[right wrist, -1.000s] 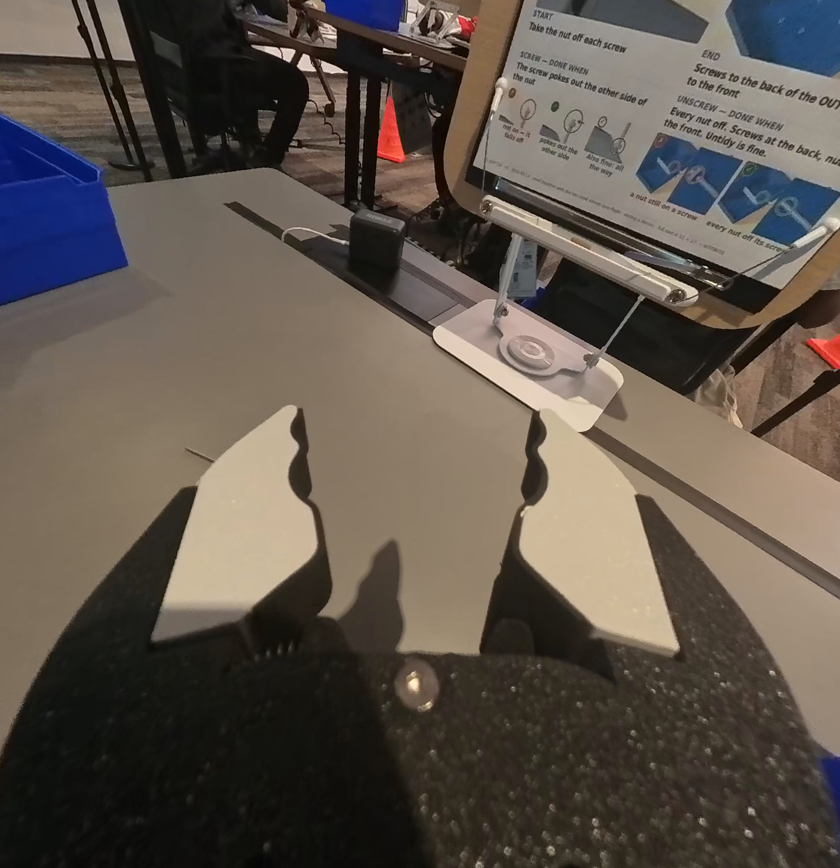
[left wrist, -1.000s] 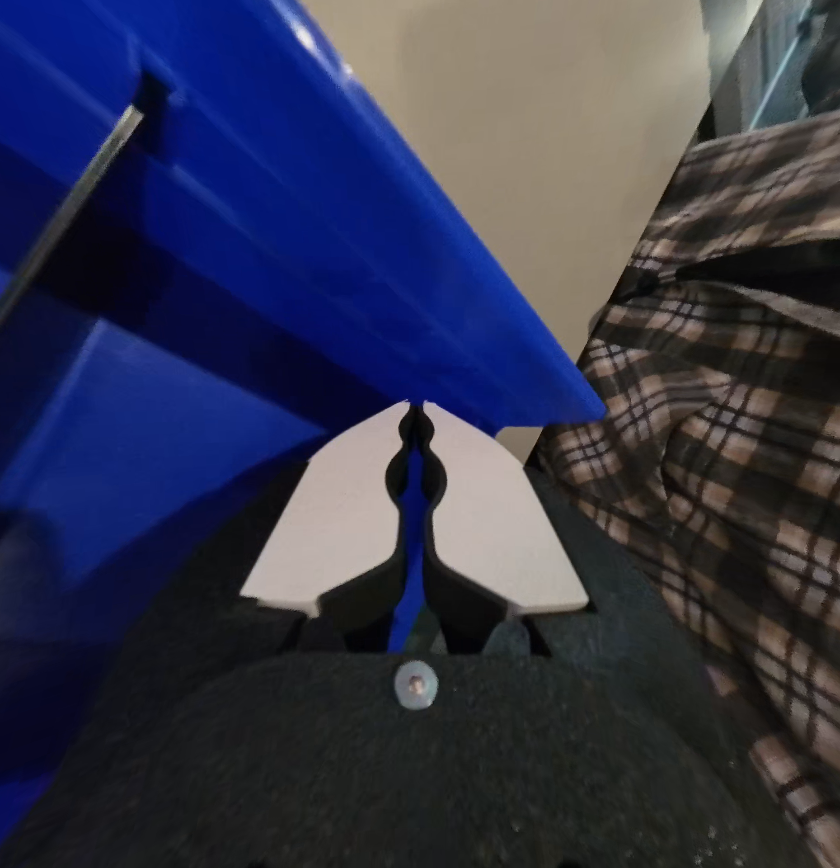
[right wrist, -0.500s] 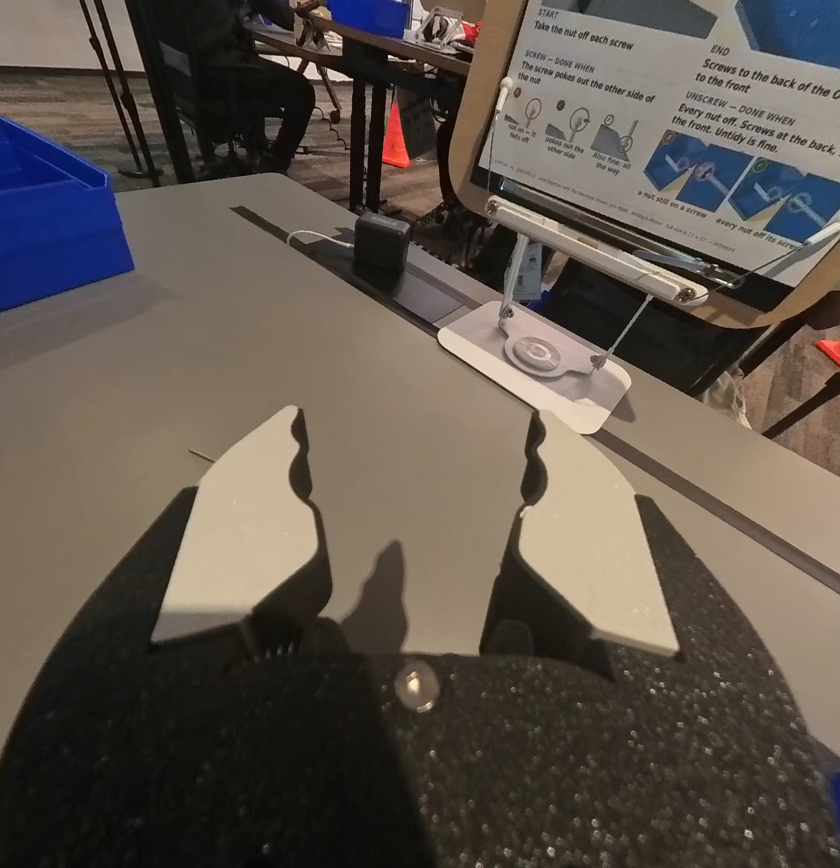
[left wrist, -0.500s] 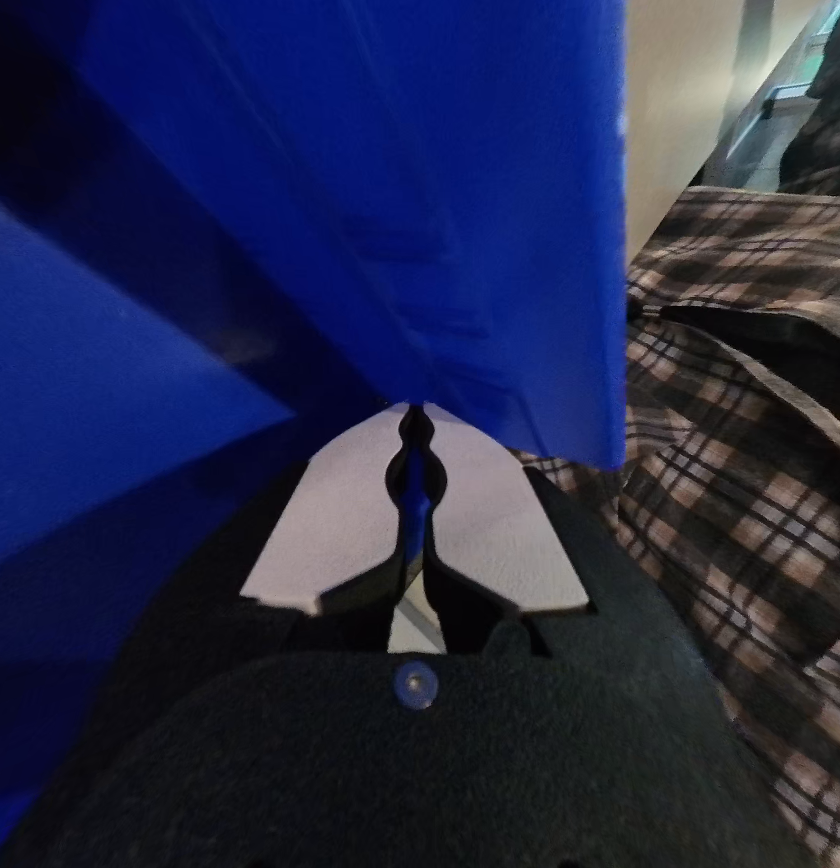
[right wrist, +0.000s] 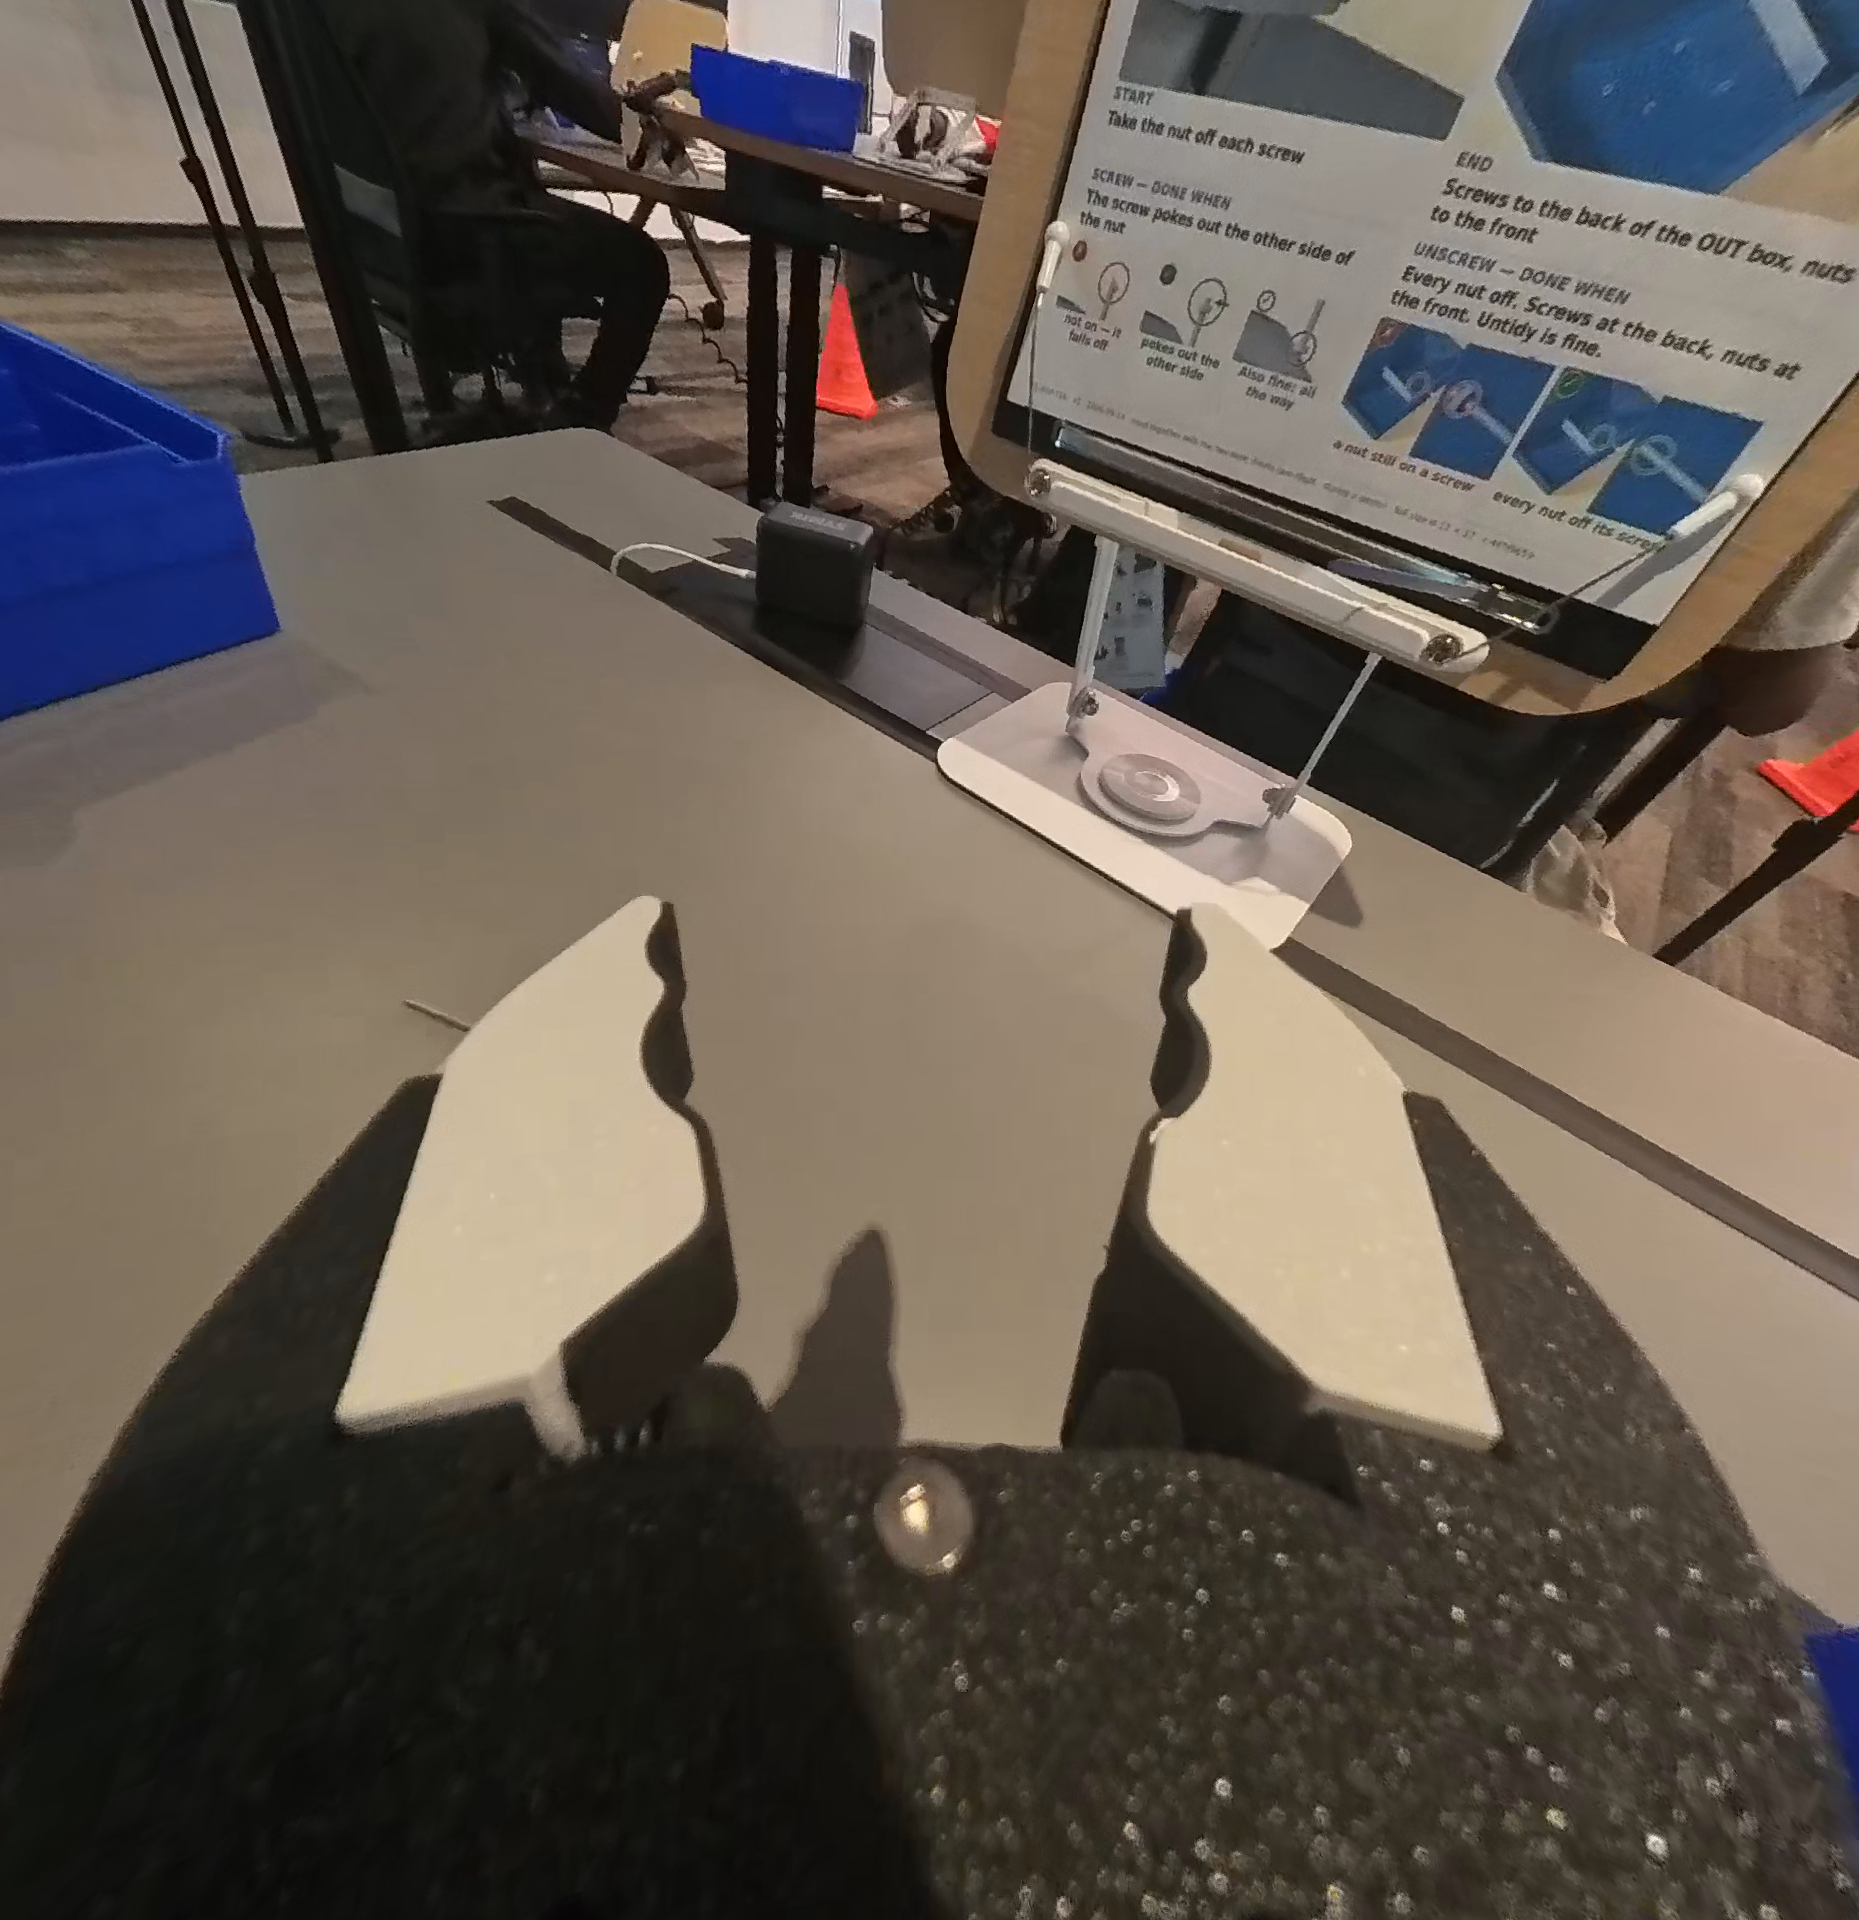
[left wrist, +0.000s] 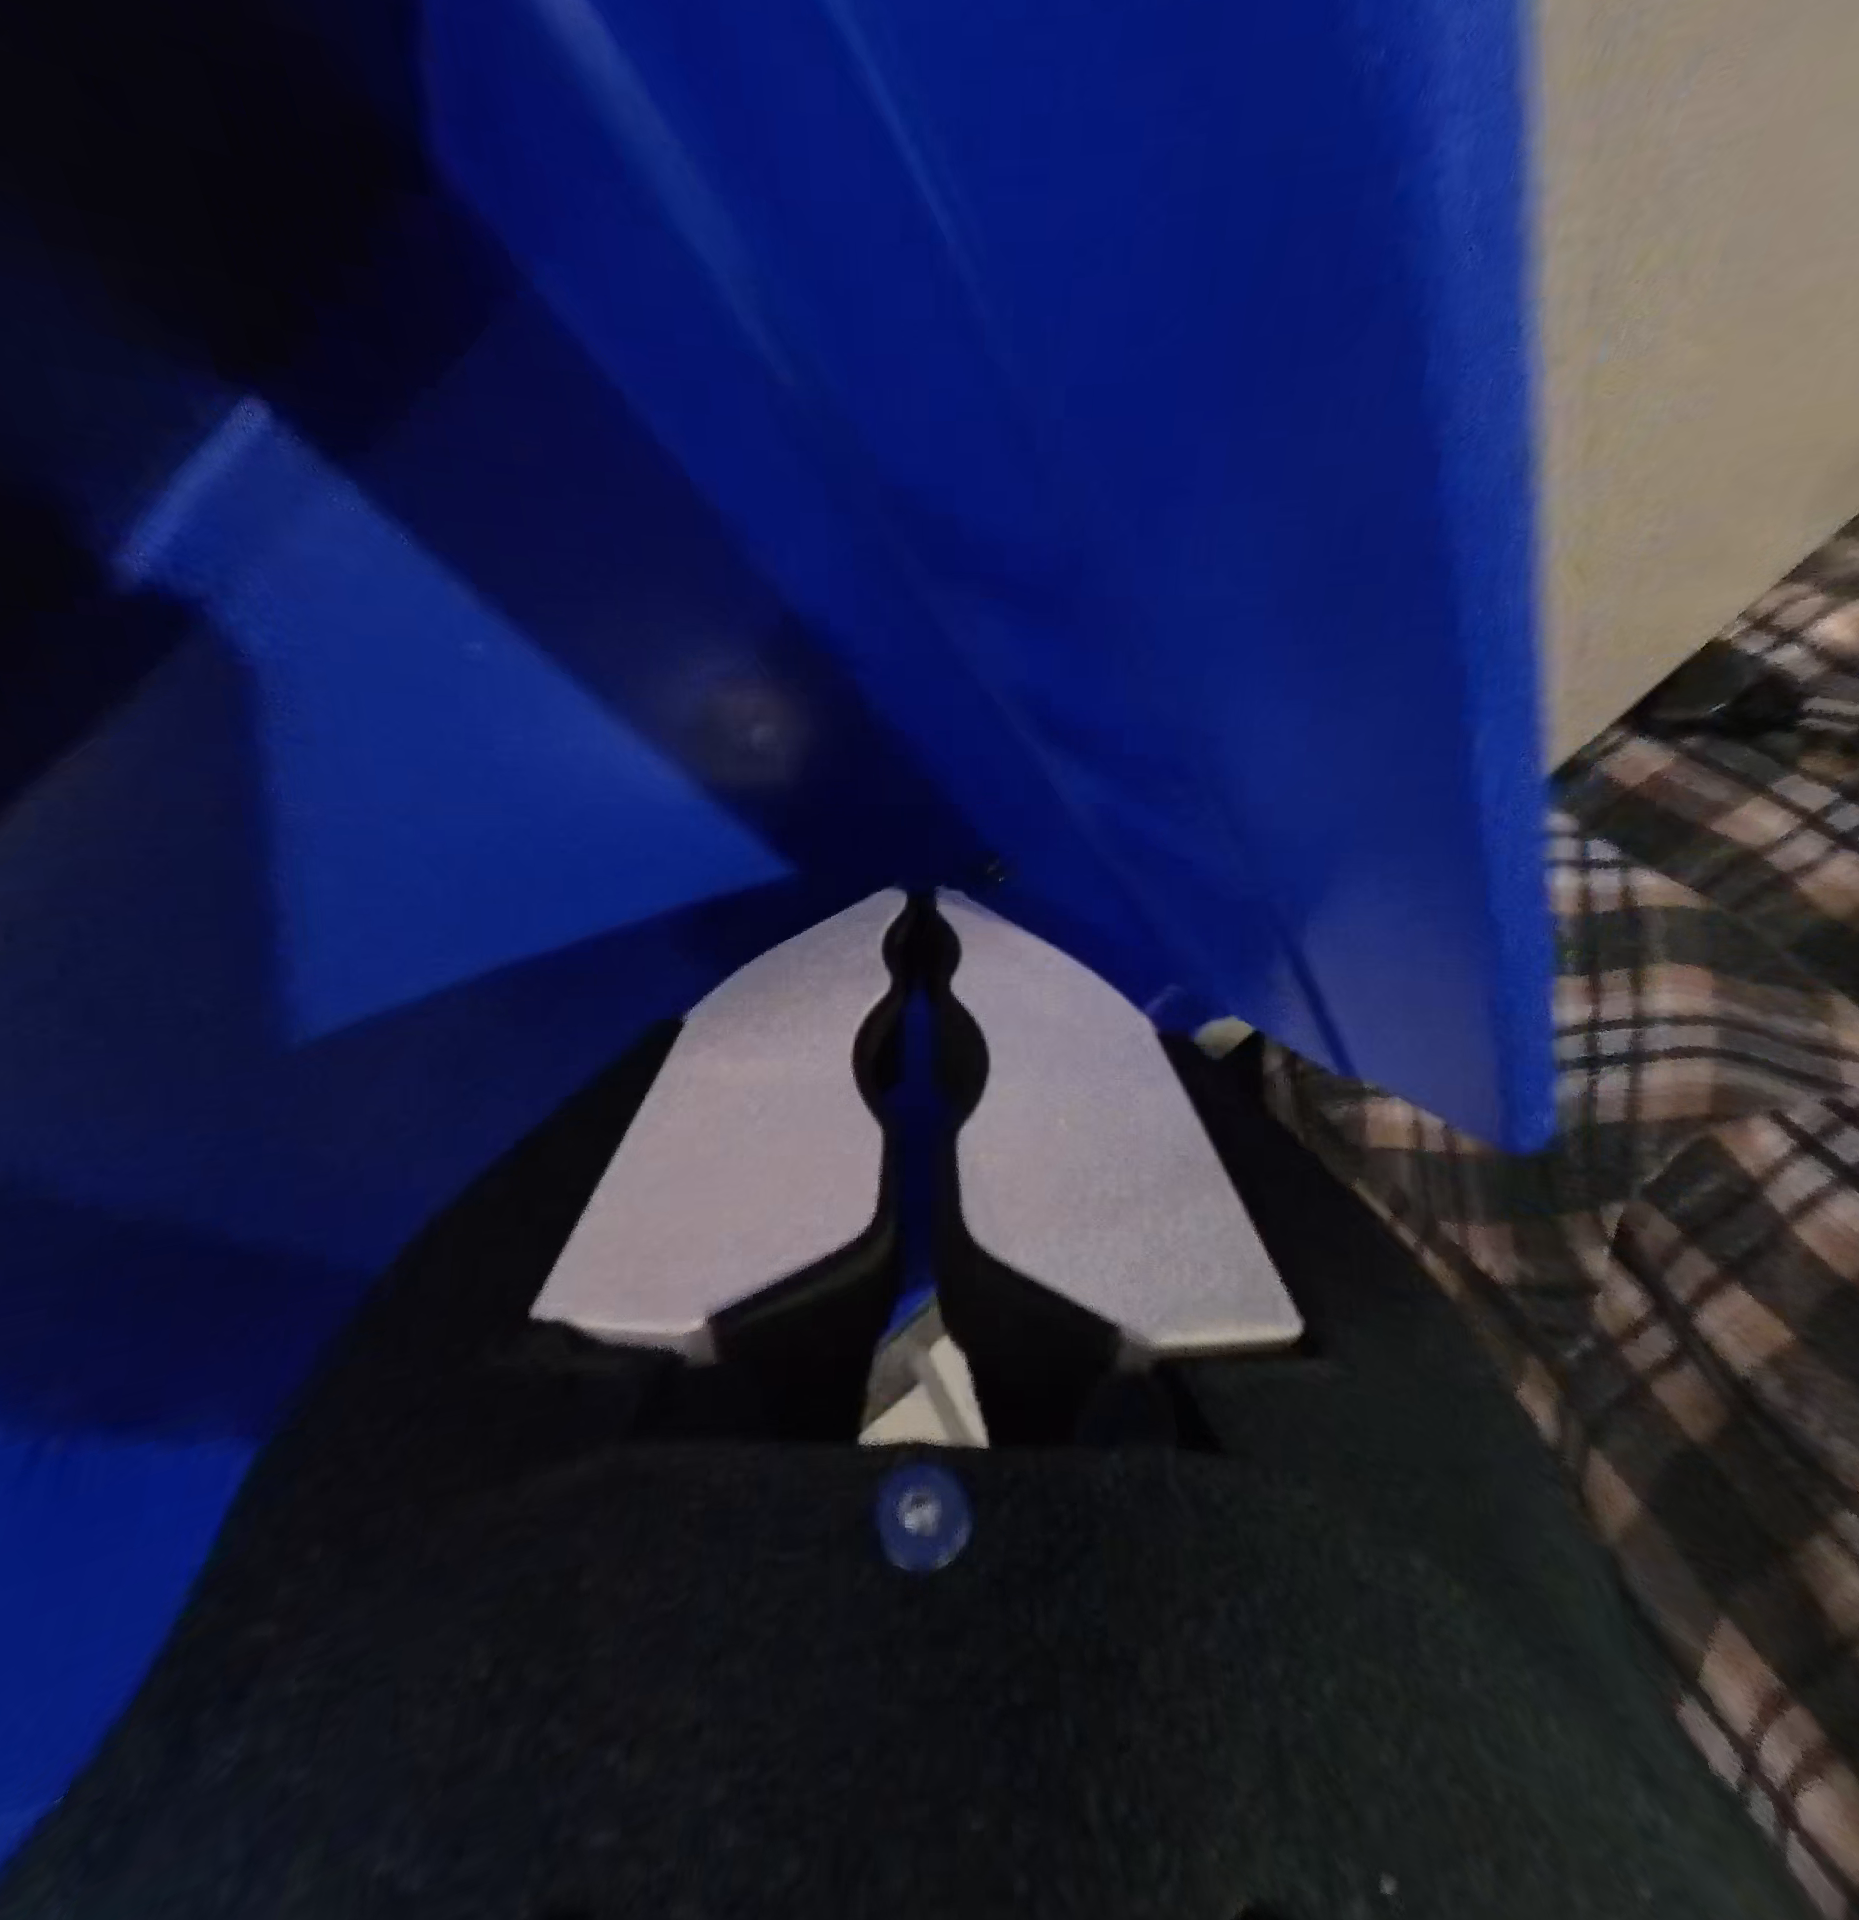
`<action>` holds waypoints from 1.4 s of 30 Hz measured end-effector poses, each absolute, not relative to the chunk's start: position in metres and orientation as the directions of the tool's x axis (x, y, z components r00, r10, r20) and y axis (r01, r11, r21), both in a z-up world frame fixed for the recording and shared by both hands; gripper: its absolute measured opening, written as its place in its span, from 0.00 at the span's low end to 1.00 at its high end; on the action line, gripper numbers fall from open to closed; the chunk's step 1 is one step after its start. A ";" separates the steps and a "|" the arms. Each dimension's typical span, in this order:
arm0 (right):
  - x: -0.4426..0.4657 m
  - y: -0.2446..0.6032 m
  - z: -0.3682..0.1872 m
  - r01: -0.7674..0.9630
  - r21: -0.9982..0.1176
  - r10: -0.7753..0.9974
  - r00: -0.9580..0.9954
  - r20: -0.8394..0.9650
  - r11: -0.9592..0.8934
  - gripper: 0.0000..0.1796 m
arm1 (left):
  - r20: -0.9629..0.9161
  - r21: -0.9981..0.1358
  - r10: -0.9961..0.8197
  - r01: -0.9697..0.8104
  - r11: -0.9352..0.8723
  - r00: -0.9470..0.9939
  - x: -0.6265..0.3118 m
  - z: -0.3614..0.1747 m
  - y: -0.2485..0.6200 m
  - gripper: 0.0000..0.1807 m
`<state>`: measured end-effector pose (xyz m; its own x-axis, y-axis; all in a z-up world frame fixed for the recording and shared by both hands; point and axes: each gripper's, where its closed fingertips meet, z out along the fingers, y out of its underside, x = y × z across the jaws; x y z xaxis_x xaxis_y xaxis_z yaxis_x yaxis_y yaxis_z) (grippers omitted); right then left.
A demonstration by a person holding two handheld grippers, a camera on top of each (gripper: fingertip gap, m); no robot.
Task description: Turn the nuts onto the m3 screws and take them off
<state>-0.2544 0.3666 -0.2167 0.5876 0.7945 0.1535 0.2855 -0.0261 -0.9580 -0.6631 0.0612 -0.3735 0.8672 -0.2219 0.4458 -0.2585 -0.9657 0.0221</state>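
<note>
Blue bin (left wrist: 1112,520) wall pinched in left tongs (left wrist: 920,920); right tongs (right wrist: 920,925) gape wide, holding nothing.

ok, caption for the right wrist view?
Right gripper, jaws open and empty, above the grey table, facing an instruction board on a stand.

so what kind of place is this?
Likely a shared workroom or data-collection lab: grey table, instruction sheet on a stand, a second work table with a seated person behind.

Blue bin (left wrist: 1112,468): smooth, glossy plastic. Table (right wrist: 592,831): matt grey. Plaid garment (left wrist: 1683,1195): woven cloth. Instruction board (right wrist: 1527,312): wood-look frame, printed sheet.
</note>
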 end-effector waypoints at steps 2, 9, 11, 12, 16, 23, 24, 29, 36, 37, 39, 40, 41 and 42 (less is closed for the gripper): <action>-0.253 0.366 -0.218 0.284 -0.958 0.795 0.587 0.153 -0.025 0.49 | 0.455 -0.028 -0.206 -0.217 -0.976 0.866 -0.665 -0.365 0.066 0.00; -0.249 0.361 -0.217 0.260 -0.965 0.803 0.580 0.137 -0.023 0.49 | 0.394 -0.221 -0.180 -0.098 -0.970 0.901 -0.691 -0.326 0.079 0.00; -0.247 0.359 -0.215 0.249 -0.968 0.804 0.580 0.134 -0.018 0.49 | 0.363 -0.272 -0.175 -0.075 -0.959 0.915 -0.702 -0.312 0.081 0.00; -0.246 0.358 -0.214 0.242 -0.970 0.805 0.579 0.131 -0.016 0.49 | 0.350 -0.291 -0.165 -0.060 -0.955 0.922 -0.708 -0.305 0.081 0.00; -0.239 0.353 -0.211 0.219 -0.976 0.806 0.579 0.124 -0.007 0.49 | 0.327 -0.338 -0.124 -0.007 -0.941 0.937 -0.726 -0.285 0.078 0.07; -0.224 0.346 -0.205 0.180 -0.984 0.801 0.588 0.111 0.004 0.49 | 0.150 -0.407 -0.003 0.059 -0.912 0.989 -0.775 -0.264 0.068 0.26; -0.222 0.345 -0.203 0.177 -0.984 0.799 0.590 0.112 0.008 0.49 | 0.100 -0.418 0.032 0.071 -0.906 0.994 -0.787 -0.261 0.067 0.30; -0.215 0.342 -0.198 0.152 -0.988 0.798 0.594 0.106 0.018 0.49 | -0.108 -0.373 0.176 0.124 -0.920 0.978 -0.849 -0.263 0.055 0.45; -0.205 0.339 -0.195 0.135 -0.991 0.790 0.604 0.103 0.026 0.49 | -0.001 -0.215 0.271 0.264 -0.940 0.963 -0.870 -0.299 0.046 0.44; -0.204 0.339 -0.195 0.133 -0.991 0.788 0.607 0.103 0.027 0.49 | 0.014 -0.187 0.272 0.270 -0.945 0.962 -0.868 -0.305 0.045 0.43; -0.201 0.339 -0.195 0.130 -0.991 0.786 0.610 0.100 0.025 0.49 | 0.029 -0.114 0.268 0.270 -0.956 0.963 -0.864 -0.317 0.041 0.38; -0.200 0.339 -0.195 0.130 -0.991 0.785 0.611 0.100 0.025 0.49 | 0.043 -0.076 0.262 0.264 -0.961 0.964 -0.861 -0.323 0.038 0.33; -0.200 0.339 -0.195 0.131 -0.991 0.785 0.612 0.101 0.025 0.49 | 0.068 -0.041 0.254 0.257 -0.965 0.965 -0.856 -0.329 0.036 0.26; -0.200 0.338 -0.195 0.132 -0.991 0.784 0.612 0.102 0.025 0.49 | 0.104 -0.009 0.247 0.249 -0.968 0.963 -0.850 -0.335 0.035 0.20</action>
<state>-0.1997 0.3384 -0.1950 0.6118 0.7844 0.1018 0.1322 0.0255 -0.9909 -0.8504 0.0346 -0.3353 0.9635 0.2469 0.1040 0.2491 -0.9684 -0.0088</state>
